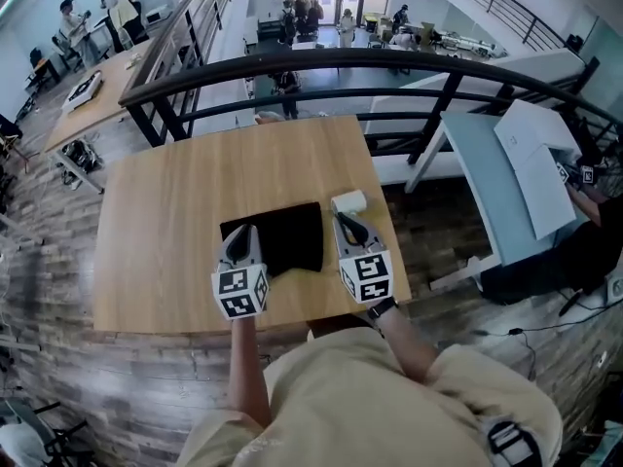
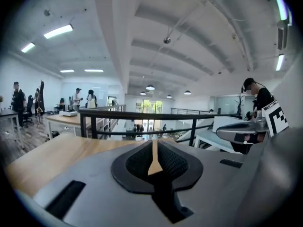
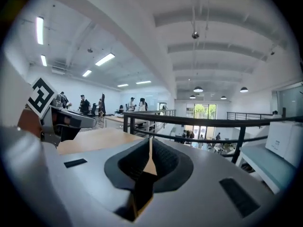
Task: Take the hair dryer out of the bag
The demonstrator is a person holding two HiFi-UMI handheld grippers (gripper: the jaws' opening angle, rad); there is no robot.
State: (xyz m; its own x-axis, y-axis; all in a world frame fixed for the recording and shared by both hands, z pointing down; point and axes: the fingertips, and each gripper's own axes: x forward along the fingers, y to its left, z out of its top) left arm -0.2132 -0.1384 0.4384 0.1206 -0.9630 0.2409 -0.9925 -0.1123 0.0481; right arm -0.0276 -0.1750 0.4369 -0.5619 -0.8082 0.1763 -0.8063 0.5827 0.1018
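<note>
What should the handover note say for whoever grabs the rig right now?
Left gripper: jaws together, nothing between them, held over the near table edge.
Right gripper: same, jaws together and empty.
Black bag: lies flat on the wooden table, between the two grippers.
White object: on the table at the bag's far right corner, outside the bag; probably the hair dryer, too small to confirm.
Done: if that is the dryer, it's out.
Left: confirm it, and check that the bag holds nothing.
</note>
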